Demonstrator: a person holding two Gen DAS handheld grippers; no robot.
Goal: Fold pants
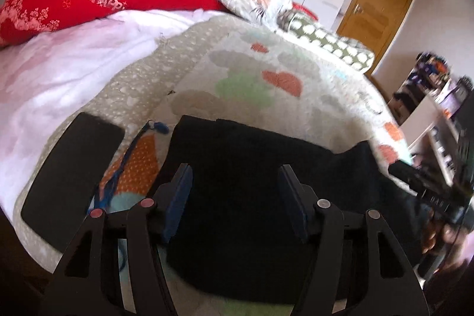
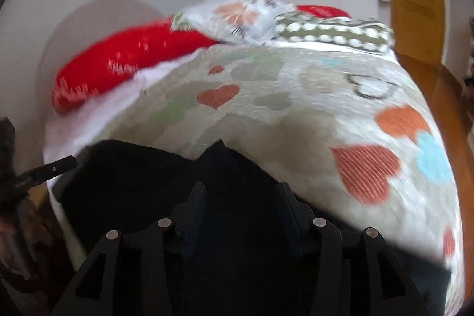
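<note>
Far left on the heart-print quilt [image 1: 251,73]: a black phone [image 1: 71,168], face up, just beside a blue cord [image 1: 124,162] with an orange-dotted patch under it. Both close to the dark pants [image 1: 251,182], so liable to be swept along or buried if the cloth is dragged leftward.

Next, the left gripper [image 1: 234,182]: fingers wide apart, nothing between them, poised over the dark pants and apparently not touching. Pants lying flat on the near part of the quilt, seemingly already folded into a compact block, far edge straight with one raised corner toward the right.

Further right, the right gripper [image 2: 241,197]: fingers likewise spread, empty, hanging over the same pants [image 2: 148,182], a peaked fold [image 2: 220,147] ahead of the tips. Heavy blur in this view, so contact with the cloth impossible to judge.

Risks from here, as a guess: closing on only the top layer and peeling the stack open; uneven lift between the two sides skewing the fold; soft bedding giving way under a press and wrinkling the quilt along with the pants; the raised corner flopping back and spoiling the edge.
</note>
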